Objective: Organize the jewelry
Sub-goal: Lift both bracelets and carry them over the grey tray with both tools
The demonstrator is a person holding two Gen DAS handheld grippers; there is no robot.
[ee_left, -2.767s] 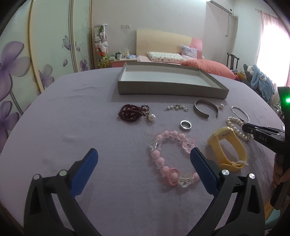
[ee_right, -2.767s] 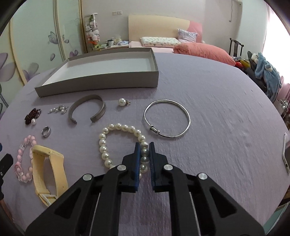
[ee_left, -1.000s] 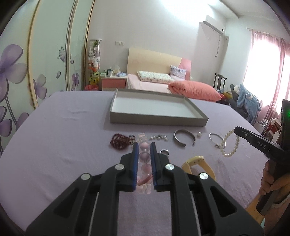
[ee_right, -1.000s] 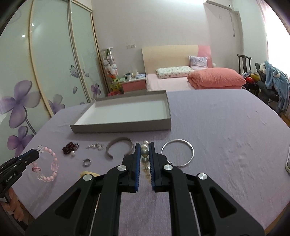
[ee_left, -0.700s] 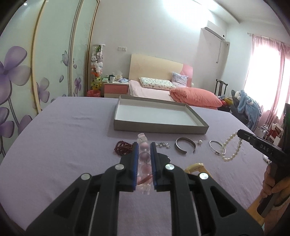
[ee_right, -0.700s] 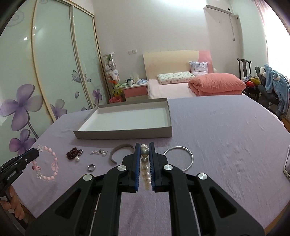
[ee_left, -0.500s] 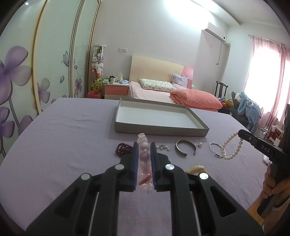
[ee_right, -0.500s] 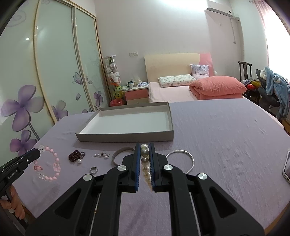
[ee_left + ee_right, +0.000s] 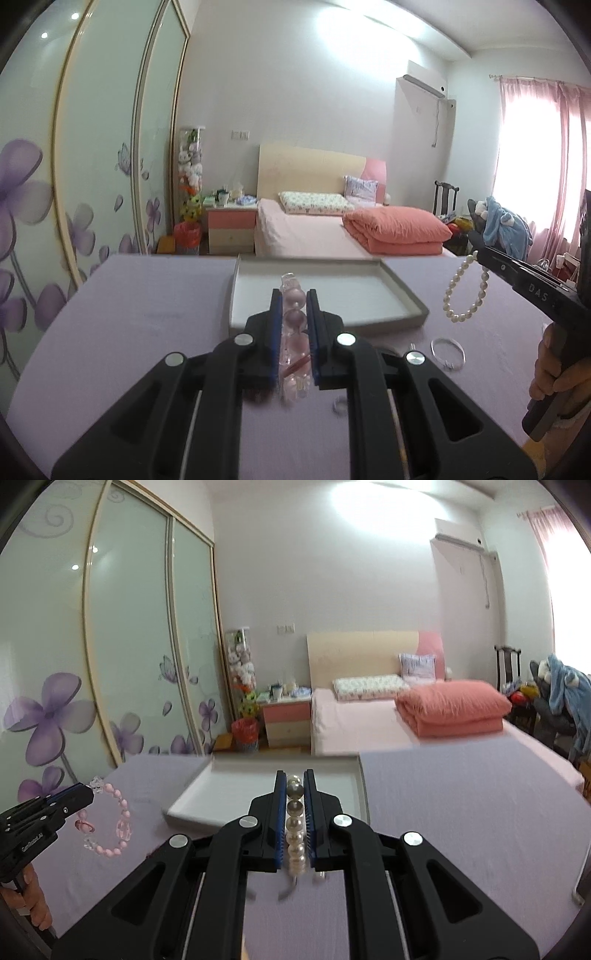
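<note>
Gripping a pink bead bracelet (image 9: 293,334), left gripper (image 9: 293,338) jaws shut on it; right gripper (image 9: 295,821) clamps the pearl bracelet (image 9: 295,834). Both dangle limp (light, slippery beads) above the bench (image 9: 147,314); tray (image 9: 406,299) beyond.

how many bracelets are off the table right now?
2: pink bead bracelet hangs from the left gripper; pearl bracelet hangs from the right gripper. Other pieces may be hidden behind the jaws.

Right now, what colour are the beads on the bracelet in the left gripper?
Pink, with some clear crystal beads; shows best in the right wrist view.
</note>
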